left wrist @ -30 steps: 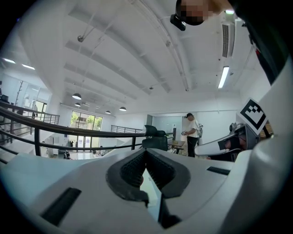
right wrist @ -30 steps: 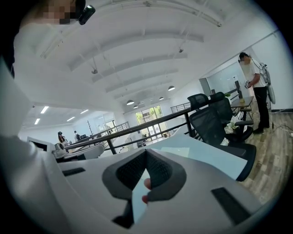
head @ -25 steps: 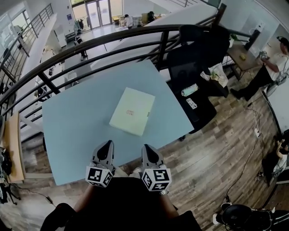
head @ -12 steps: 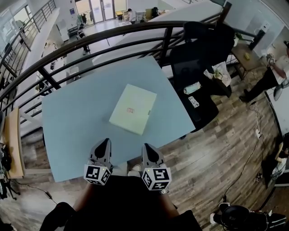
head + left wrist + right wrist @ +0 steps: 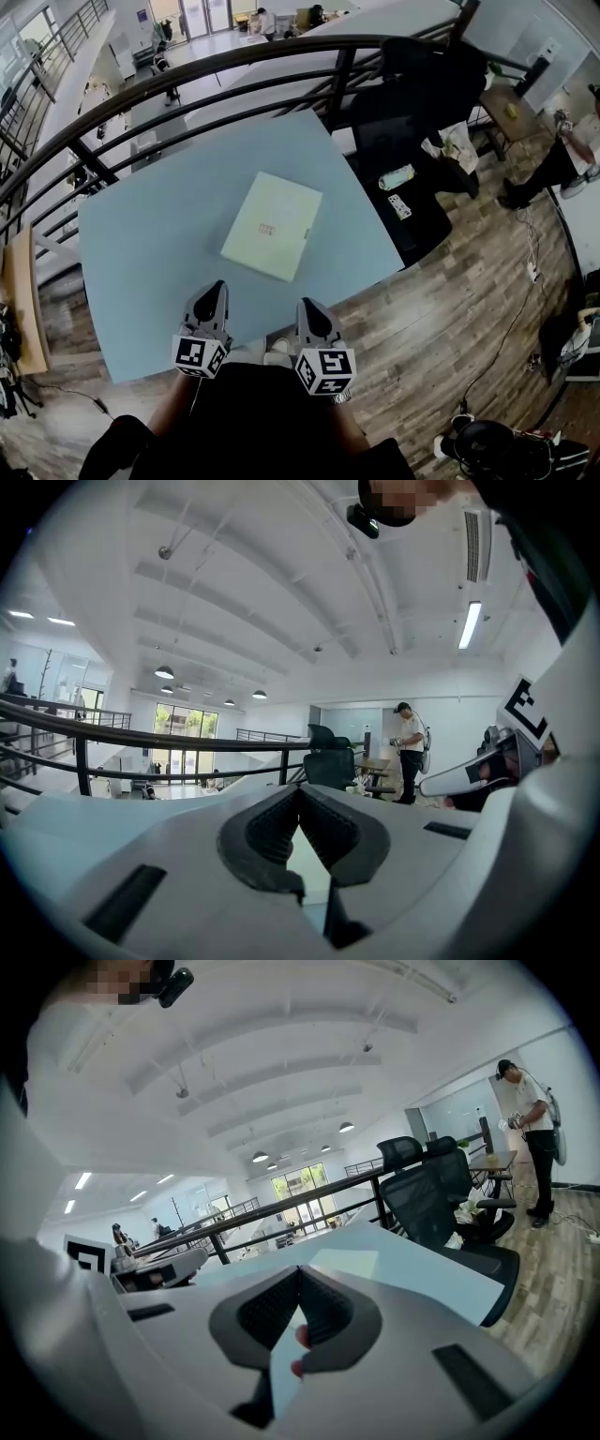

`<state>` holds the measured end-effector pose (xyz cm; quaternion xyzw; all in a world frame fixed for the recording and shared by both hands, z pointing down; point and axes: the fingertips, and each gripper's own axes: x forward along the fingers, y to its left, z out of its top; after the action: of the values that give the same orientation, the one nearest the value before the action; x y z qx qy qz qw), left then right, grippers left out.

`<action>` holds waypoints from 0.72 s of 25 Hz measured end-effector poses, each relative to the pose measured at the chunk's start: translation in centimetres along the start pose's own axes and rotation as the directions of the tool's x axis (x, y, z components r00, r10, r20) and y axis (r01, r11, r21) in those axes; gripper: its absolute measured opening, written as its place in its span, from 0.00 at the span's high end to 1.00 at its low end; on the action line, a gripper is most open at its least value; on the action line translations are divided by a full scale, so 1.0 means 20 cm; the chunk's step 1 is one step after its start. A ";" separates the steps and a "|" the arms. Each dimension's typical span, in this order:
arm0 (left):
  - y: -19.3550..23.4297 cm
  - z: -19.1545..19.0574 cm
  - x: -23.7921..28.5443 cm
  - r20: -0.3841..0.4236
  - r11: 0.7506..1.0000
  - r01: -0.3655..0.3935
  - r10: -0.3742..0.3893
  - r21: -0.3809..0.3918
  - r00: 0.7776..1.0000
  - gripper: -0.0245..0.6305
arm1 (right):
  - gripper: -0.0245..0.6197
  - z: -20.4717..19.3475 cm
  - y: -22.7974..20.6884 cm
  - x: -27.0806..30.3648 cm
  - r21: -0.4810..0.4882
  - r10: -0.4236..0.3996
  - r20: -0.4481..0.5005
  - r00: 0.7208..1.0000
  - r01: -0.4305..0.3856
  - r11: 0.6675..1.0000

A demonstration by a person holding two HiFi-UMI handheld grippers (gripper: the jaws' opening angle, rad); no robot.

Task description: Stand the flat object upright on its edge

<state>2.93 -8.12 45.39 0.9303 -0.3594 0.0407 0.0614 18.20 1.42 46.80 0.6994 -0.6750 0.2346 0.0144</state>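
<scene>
Flat object: a pale yellow-green flat object [image 5: 272, 226] lies flat near the middle of the table [image 5: 141, 253], turned at an angle to its edges, with nothing touching it.
Writing: a small red marking sits at the centre of its top face, too small to read.
Left gripper: you hold the left gripper [image 5: 216, 286] over the near edge of the table, pointing toward the flat object and well short of it; its jaws are pressed together with nothing between them.
Right gripper: you hold the right gripper [image 5: 307, 306] beside the left one, at the table's near edge; its jaws are also closed on nothing.
Marker cubes: each gripper carries a cube of black-and-white square patterns, close to your body.
Surface: the table top is plain light blue, matte, and carries only the flat object.
Railing: a dark metal railing [image 5: 234, 70] curves along the far side of the table, with a lower level visible beyond it.
Chair: a black office chair [image 5: 394, 141] stands at the table's right corner, with a small pale bundle [image 5: 397, 176] and a small card [image 5: 398, 208] on its seat.
Floor: wood-look planks [image 5: 450, 309] to your right.
Room: a white ceiling with strip lights; a person [image 5: 530, 1138] stands by a small wooden desk [image 5: 502, 108] to the right.
</scene>
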 end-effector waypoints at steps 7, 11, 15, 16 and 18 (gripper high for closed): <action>0.07 -0.07 0.08 -0.046 1.000 0.009 -0.009 -0.006 0.999 0.96 | 0.95 -0.04 -0.02 0.10 0.009 -0.008 -0.039 0.999 0.008 1.000; 0.11 -0.10 0.14 -0.063 1.000 0.011 -0.012 -0.007 0.998 0.96 | 0.95 -0.06 -0.03 0.17 -0.001 -0.013 -0.060 0.998 0.013 1.000; 0.14 -0.14 0.18 -0.090 1.000 0.015 -0.016 -0.020 0.996 0.96 | 0.95 -0.09 -0.04 0.22 -0.002 -0.017 -0.087 0.996 0.017 1.000; 0.15 -0.15 0.19 -0.099 1.000 0.016 -0.018 -0.023 0.995 0.96 | 0.95 -0.10 -0.04 0.23 -0.001 -0.018 -0.094 0.995 0.018 1.000; 0.16 -0.18 0.22 -0.113 0.999 0.020 -0.023 -0.026 0.993 0.96 | 0.95 -0.11 -0.05 0.26 -0.001 -0.020 -0.105 0.994 0.020 1.000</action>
<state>3.83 -12.90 49.83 0.9295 -0.3456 0.0885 0.0936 18.35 -2.68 50.96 0.6929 -0.6662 0.2708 0.0521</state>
